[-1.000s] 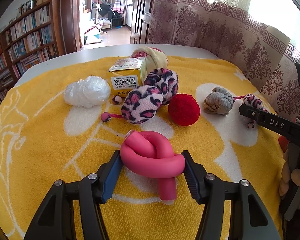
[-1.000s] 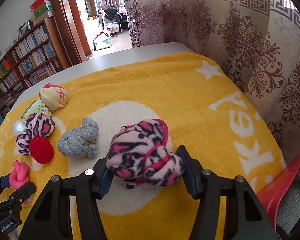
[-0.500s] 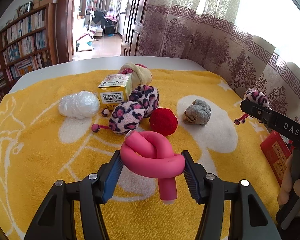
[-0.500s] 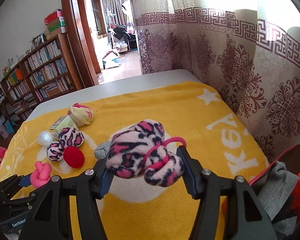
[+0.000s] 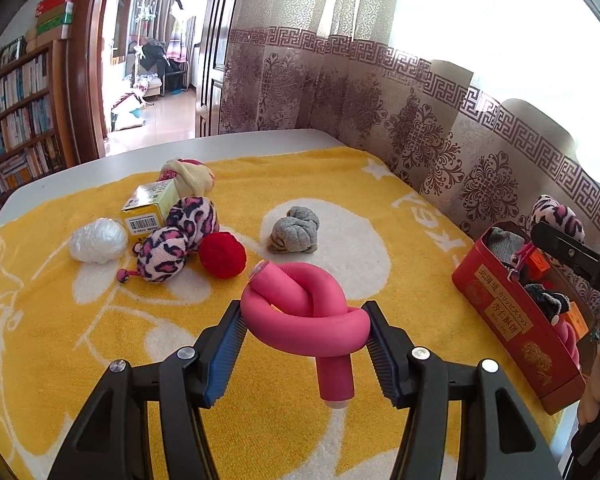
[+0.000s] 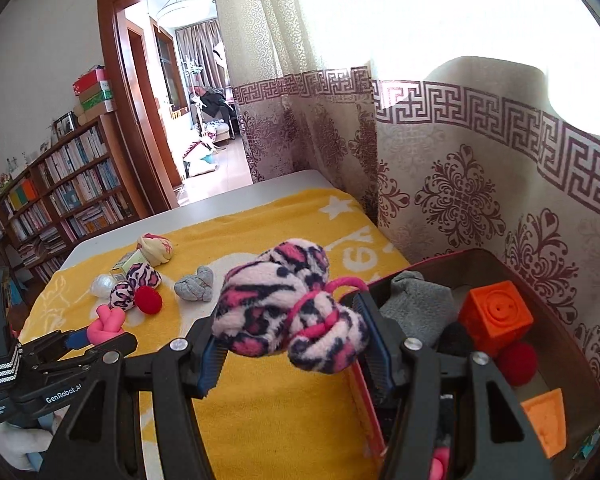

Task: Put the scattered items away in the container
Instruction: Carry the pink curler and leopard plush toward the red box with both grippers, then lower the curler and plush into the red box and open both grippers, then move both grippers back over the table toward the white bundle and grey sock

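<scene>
Over the near right corner of the towel (image 5: 380, 184), the right gripper (image 6: 296, 344) pinches a pink leopard plush (image 6: 288, 308) between both pads — the plush hangs just above the tin's (image 5: 516, 320) near rim, not yet inside. The tin sits at the towel's right edge against the curtain (image 6: 460, 184); already in it lie a grey cloth (image 6: 416, 308), an orange cube (image 6: 496, 312), a red ball (image 6: 516, 364) and an orange block (image 6: 548, 420).

Nearer the towel's front edge, the left gripper (image 5: 304, 336) is clamped on a knotted pink foam tube (image 5: 308, 312), its pads pressing the knot from either side, one tail dangling down between the fingers. The tube is held clear of the towel, well apart from the tin.

Toward the towel's far left lies the rest of the scatter: a second leopard plush (image 5: 176, 240) touching a red pom (image 5: 222, 255), a white wad (image 5: 98, 239) just beside a yellow box (image 5: 150, 208), a cream-and-pink bundle (image 5: 188, 176) behind the box, and a grey knot (image 5: 296, 230) alone near the middle — all still out on the cloth.
</scene>
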The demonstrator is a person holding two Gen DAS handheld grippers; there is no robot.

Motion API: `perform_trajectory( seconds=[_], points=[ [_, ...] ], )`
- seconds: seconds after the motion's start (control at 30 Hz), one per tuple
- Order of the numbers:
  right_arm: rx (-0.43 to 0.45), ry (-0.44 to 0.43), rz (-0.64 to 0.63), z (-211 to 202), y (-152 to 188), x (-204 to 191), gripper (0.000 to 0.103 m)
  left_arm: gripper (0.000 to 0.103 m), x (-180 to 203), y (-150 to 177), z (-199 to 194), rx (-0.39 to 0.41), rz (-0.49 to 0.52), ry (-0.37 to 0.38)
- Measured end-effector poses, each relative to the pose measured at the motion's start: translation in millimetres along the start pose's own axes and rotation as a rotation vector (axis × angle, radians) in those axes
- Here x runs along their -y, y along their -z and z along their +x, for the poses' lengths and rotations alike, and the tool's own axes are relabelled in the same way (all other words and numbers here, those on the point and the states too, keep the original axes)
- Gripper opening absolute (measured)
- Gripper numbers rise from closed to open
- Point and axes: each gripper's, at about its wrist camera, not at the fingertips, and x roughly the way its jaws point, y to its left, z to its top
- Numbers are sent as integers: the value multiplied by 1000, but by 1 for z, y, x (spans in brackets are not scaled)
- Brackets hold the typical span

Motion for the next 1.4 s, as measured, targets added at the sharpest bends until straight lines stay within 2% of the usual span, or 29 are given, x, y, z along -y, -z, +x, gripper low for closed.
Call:
perform_trajectory(
  seconds=[0.27,0.4,0.63,0.93,1.13,1.17,1.27,1.4],
  points=[
    [26,149,85,-37,10,82,63,60,67,-3,-5,-8,94,106],
    [17,182,121,-41,16,109,63,60,105,-9,-6,-5,159,134],
    [11,172,111,-39,22,117,63,60,155,-21,2,-15,232,186],
    [37,199,100,-44,24,123,63,60,197,-49,22,-29,249,272],
    [25,194,106,-42,26,127,66,61,219,-55,41,-51,259,347],
    [23,194,110,-41,27,128,69,62,220,-55,46,-71,248,367],
    [11,197,138,-39,30,134,80,87,216,-52,59,-117,191,396],
    [4,201,175,-40,33,142,81,87,206,-53,63,-125,145,403]
  ],
)
